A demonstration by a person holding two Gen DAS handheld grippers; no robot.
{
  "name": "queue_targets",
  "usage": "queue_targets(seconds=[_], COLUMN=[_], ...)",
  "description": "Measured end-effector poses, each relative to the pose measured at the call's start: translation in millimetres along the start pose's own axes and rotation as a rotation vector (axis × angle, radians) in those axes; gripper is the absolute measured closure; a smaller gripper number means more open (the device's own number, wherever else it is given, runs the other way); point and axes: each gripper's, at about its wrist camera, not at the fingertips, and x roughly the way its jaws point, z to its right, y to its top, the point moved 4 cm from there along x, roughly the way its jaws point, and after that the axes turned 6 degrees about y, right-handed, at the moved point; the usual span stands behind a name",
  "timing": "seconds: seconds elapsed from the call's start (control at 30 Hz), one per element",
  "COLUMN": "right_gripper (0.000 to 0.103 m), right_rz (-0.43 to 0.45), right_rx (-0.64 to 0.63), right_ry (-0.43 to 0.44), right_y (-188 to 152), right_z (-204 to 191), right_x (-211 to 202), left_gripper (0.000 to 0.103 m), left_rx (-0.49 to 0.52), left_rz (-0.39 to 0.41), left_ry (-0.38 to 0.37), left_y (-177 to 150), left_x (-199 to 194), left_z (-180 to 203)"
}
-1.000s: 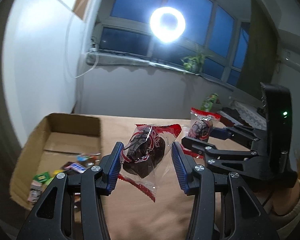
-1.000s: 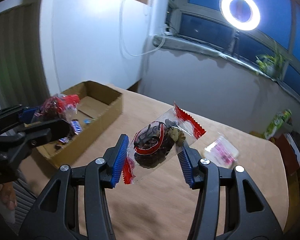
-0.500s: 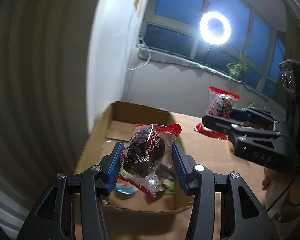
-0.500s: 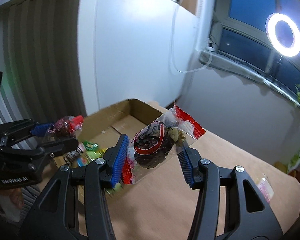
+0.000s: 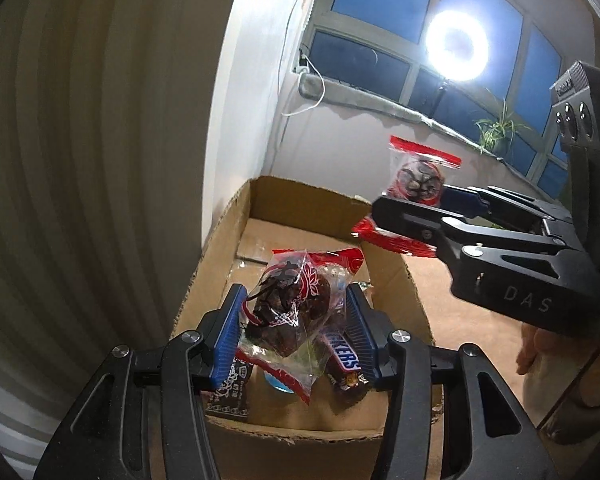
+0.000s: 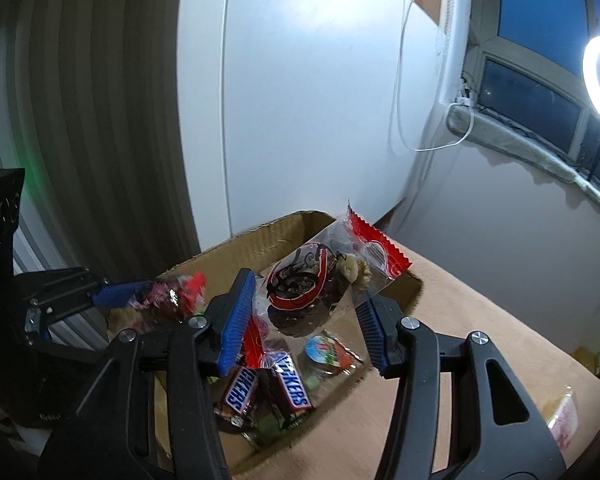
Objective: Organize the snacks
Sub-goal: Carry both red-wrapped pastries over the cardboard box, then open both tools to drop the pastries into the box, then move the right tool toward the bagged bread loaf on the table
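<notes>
Both grippers have been carried from over the bare table to above the cardboard box [image 5: 396, 280] since the earlier frames, each with a clear, red-edged snack packet between its jaws.

Left gripper [image 5: 292, 324]: its jaws are opening. The left packet [image 5: 288, 304] sits between the blue pads [image 5: 230, 332], and whether both pads press on it cannot be told. The packet's long axis runs roughly along the fingers, with its red seal at the far end. Directly below and just beyond the fingertips lies the near end of the box, where chocolate bars [image 5: 342, 356] and other wrapped snacks are already lying.

Right gripper [image 6: 306, 312]: its jaws are opening by a wider step. The right packet [image 6: 320, 280] stands between them with a visible gap at the pad on the picture's right, so it is judged released or nearly so. Its long axis is tilted, with the red seal up and to the right. Below the fingertips the box interior is seen, with two chocolate bars [image 6: 268, 388] and a small round snack [image 6: 318, 350].

The deciding relation is vertical: each packet lies inside the box walls and above its contents. The left gripper is nearer the box's near end, with the right gripper beside it further along. A straight drop is judged sufficient for both. The table [image 6: 480, 320] beside the box carries a further packet [image 6: 562, 420].
</notes>
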Motion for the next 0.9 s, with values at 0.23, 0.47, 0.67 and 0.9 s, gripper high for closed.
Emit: queue_targets(seconds=[0.23,0.47,0.67,0.9], right_gripper=[0.037,0.029,0.029,0.029], right_rz=[-0.003,0.002,0.006,0.015], right_rx=[-0.001,0.025,0.054,0.078], right_ry=[-0.018,-0.051,-0.06,-0.06], right_y=[-4.9,-12.4,-22.0,-37.8], right_z=[-0.7,3.6,3.5,3.4], right_x=[6.1,-8.5,-25.1,-43.7], left_gripper=[0.036,0.036,0.036,0.033], left_rx=[-0.004,-0.014,-0.008,-0.008], left_rz=[-0.005,0.017,0.037,0.063], left_ry=[0.034,0.047,0.051,0.057], left_y=[-1.3,1.2,1.5,4.4], left_x=[2.5,-8.4,-21.9,-38.0], left_z=[-4.8,-9.9,-6.0,2.4])
